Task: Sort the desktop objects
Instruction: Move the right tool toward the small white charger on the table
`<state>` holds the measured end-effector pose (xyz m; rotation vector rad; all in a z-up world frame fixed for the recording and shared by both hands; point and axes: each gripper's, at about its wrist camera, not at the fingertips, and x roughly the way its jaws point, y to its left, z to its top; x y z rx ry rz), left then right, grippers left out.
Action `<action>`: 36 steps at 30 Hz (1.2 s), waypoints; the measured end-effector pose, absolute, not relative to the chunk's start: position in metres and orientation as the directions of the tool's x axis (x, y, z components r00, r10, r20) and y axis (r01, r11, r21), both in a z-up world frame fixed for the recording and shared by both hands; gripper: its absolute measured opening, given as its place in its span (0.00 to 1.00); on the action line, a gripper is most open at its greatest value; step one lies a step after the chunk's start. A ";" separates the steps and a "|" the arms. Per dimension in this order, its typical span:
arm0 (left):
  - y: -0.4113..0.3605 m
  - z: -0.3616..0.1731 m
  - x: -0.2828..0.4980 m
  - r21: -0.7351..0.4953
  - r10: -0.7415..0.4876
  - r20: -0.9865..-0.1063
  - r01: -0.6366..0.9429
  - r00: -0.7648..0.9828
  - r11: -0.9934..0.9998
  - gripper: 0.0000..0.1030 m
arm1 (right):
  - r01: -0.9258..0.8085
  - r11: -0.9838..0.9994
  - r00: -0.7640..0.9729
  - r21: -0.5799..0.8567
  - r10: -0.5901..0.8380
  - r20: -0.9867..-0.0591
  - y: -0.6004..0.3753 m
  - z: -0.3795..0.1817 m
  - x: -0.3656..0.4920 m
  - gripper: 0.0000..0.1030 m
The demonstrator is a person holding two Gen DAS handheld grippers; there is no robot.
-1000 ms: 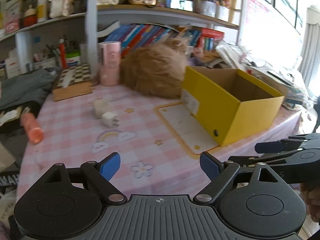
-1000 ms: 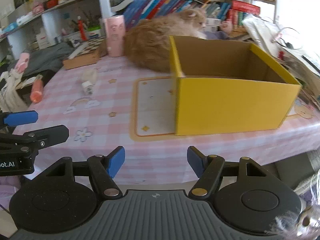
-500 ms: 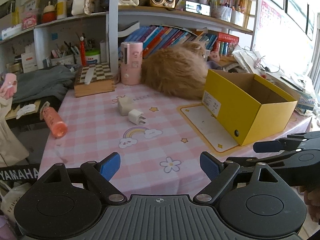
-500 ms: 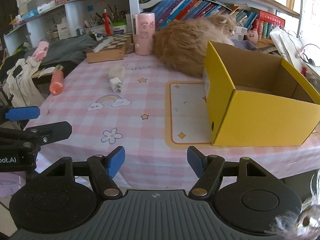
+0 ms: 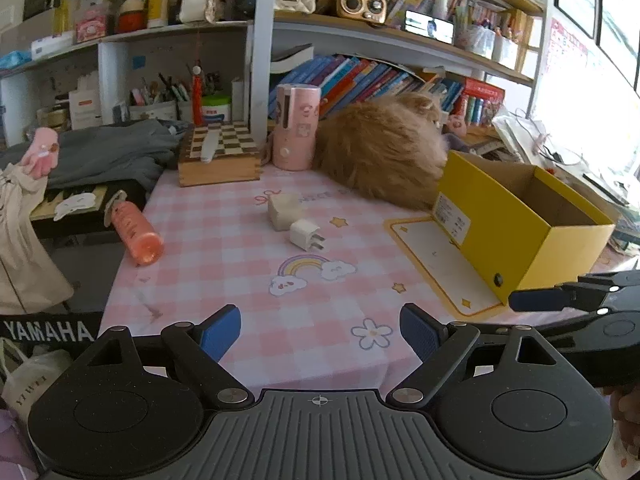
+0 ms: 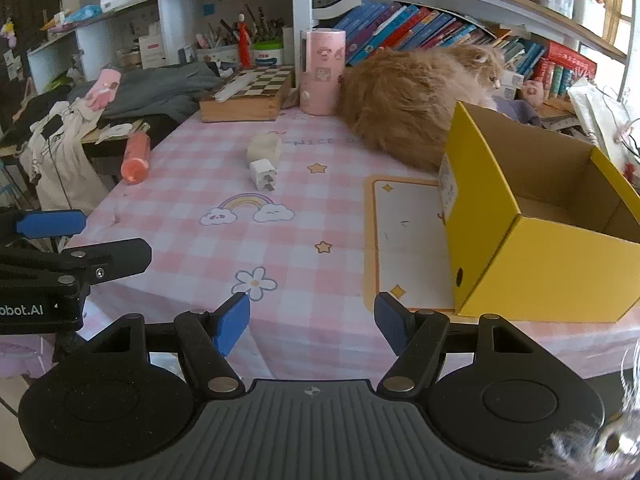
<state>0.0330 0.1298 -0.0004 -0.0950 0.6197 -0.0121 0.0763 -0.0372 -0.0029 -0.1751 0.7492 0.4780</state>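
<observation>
- We are holding the left hand-held gripper (image 5: 320, 330) at the near edge of the counter (image 5: 224, 280), its blue pads spread wide with nothing between them.
- We are holding the right hand-held gripper (image 6: 312, 326) just beside it at the same edge, jaws likewise spread and gripping nothing.
- Ahead of both, well apart from the fingertips, a white charger plug (image 5: 306, 236) is lying on the pink checked cloth, touching or nearly touching a cream block adapter (image 5: 282, 212) just beyond it.
- Far ahead and to the left of the left hand-held gripper, an orange bottle (image 5: 134, 230) is lying on its side at the counter's left edge.
- To the right of the right hand-held gripper, an open yellow box (image 6: 532, 216) is standing on a white mat (image 6: 408, 240).
- Beyond the box, a fluffy orange cat (image 6: 412, 96) is lying beside a pink cylinder (image 6: 322, 78) and a chessboard box (image 6: 250, 94).
</observation>
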 end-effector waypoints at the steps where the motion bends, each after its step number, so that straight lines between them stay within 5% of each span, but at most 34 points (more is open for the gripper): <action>1: 0.131 -0.001 0.034 -0.095 -0.035 -0.578 -0.024 0.816 0.995 0.87 | -0.483 0.875 0.627 0.016 0.358 -0.692 -0.035 -0.004 0.078 0.65; 36: 0.146 0.010 0.173 -0.086 0.035 -0.609 -0.110 0.793 0.990 0.86 | -0.626 0.779 0.520 0.039 0.454 -0.723 0.012 -0.021 0.220 0.65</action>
